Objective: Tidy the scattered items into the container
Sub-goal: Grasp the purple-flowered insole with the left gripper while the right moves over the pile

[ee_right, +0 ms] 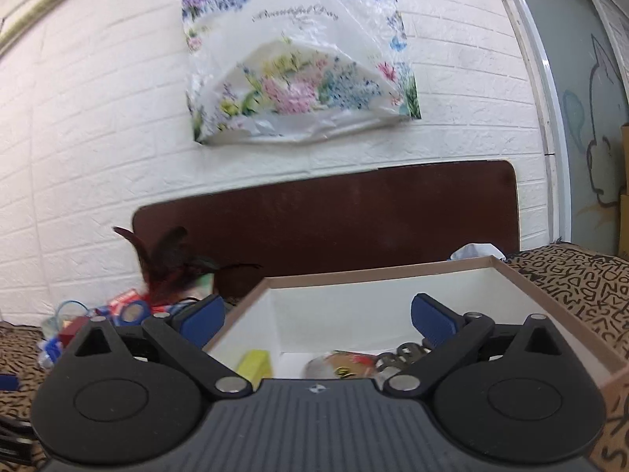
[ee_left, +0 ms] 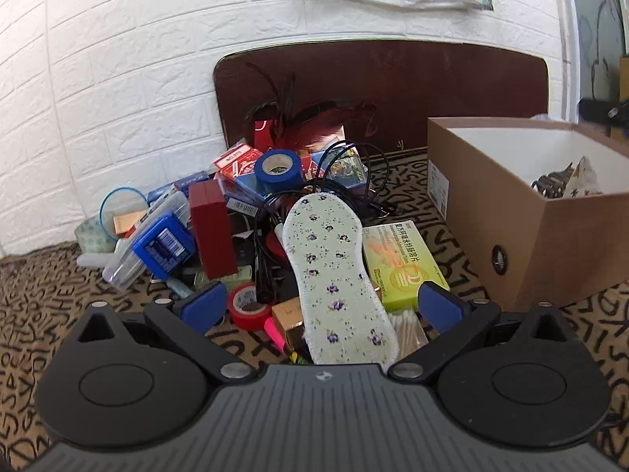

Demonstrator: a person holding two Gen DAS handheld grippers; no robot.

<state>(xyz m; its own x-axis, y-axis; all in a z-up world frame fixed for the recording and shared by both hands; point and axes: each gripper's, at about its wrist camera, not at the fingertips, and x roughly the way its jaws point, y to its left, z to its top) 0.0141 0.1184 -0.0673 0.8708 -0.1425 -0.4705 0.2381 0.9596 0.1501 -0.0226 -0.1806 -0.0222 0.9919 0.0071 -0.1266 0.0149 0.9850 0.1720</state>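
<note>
A pile of scattered items lies on the patterned cloth in the left wrist view. On top rests a flowered insole, with a yellow-green medicine box to its right. Further back sit a blue tape roll, a red tape roll, a dark red box and black cables. My left gripper stands open just in front of the pile, the insole's heel between its fingers, untouched. My right gripper hangs open over the brown cardboard box. Inside that box lie a yellow item, a wrapped packet and a dark chain-like thing.
The cardboard box stands right of the pile. A dark brown board leans on the white brick wall behind. A flowered plastic bag hangs on the wall. A door frame rises at the right.
</note>
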